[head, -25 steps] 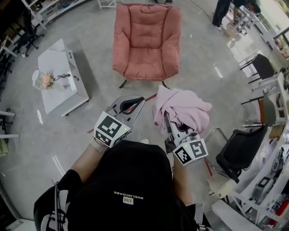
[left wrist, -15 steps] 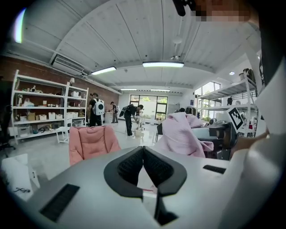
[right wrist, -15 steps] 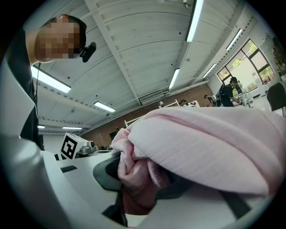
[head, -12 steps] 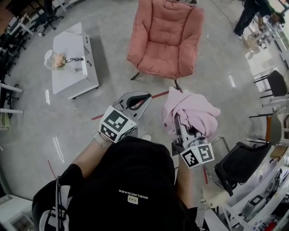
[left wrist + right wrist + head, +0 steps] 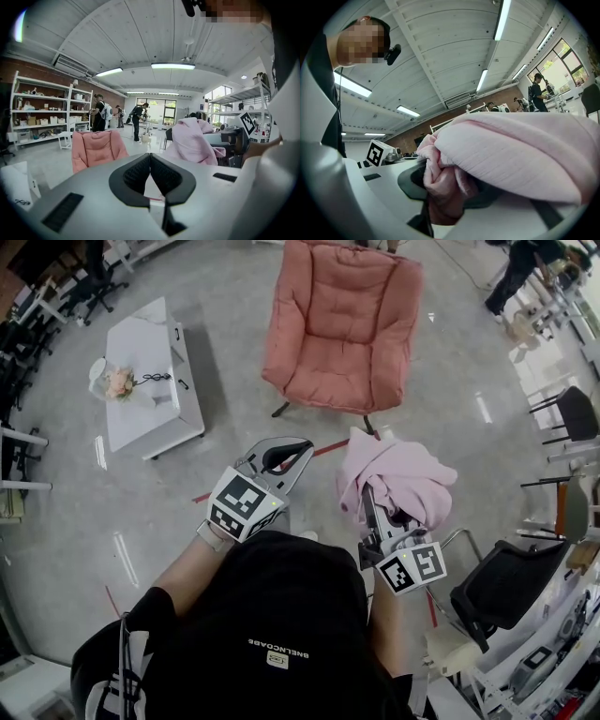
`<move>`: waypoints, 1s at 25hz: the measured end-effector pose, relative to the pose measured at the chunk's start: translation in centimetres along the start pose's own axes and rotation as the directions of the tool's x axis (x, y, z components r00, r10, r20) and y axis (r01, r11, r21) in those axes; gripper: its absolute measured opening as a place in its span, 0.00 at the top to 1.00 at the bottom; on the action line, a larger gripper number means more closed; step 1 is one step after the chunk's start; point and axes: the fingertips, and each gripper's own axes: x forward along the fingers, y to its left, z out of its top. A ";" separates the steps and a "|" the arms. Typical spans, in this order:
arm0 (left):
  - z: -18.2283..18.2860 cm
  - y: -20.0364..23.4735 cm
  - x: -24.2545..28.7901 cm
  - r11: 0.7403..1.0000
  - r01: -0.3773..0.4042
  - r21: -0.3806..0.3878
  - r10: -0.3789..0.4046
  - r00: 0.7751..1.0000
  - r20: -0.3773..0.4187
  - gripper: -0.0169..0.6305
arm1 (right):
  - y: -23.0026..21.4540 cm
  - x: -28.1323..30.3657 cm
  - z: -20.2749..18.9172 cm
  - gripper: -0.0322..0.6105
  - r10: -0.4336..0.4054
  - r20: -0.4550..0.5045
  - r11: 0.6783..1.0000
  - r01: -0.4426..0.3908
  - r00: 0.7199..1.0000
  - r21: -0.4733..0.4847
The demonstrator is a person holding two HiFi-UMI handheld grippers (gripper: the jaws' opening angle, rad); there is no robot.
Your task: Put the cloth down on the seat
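Note:
A pink armchair [image 5: 342,329] stands on the grey floor ahead of me, its seat bare; it also shows in the left gripper view [image 5: 96,147]. My right gripper [image 5: 368,491] is shut on a bunched pink cloth [image 5: 398,474], which drapes over its jaws and hides the tips. In the right gripper view the cloth [image 5: 525,154] fills the picture, with a wad pinched in the right gripper [image 5: 440,187]. My left gripper [image 5: 302,444] is held beside it, shut with nothing in it [image 5: 150,155]. Both are short of the chair, over the floor.
A low white table [image 5: 141,404] with a flower bunch stands at the left. A black chair [image 5: 506,582] and shelving are at the right. A red tape line [image 5: 323,448] crosses the floor before the armchair. People [image 5: 516,268] stand far back.
Both grippers have sunk a little, the cloth still held in the right one. The head view has shifted, so the armchair now shows further right.

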 end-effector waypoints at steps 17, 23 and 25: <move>5.1 14.8 7.3 0.996 0.094 0.009 -0.094 0.995 -0.014 0.95 | -4.7 14.5 4.5 0.68 -0.064 0.025 0.997 0.062 0.998 0.052; 6.4 21.1 8.6 0.994 0.101 0.033 -0.100 0.995 -0.021 0.95 | -5.7 20.6 6.4 0.68 -0.084 0.042 0.994 0.081 0.996 0.068; 6.7 23.3 8.9 0.994 0.102 0.030 -0.101 0.995 -0.021 0.95 | -6.0 22.7 6.8 0.68 -0.087 0.050 0.994 0.084 0.995 0.072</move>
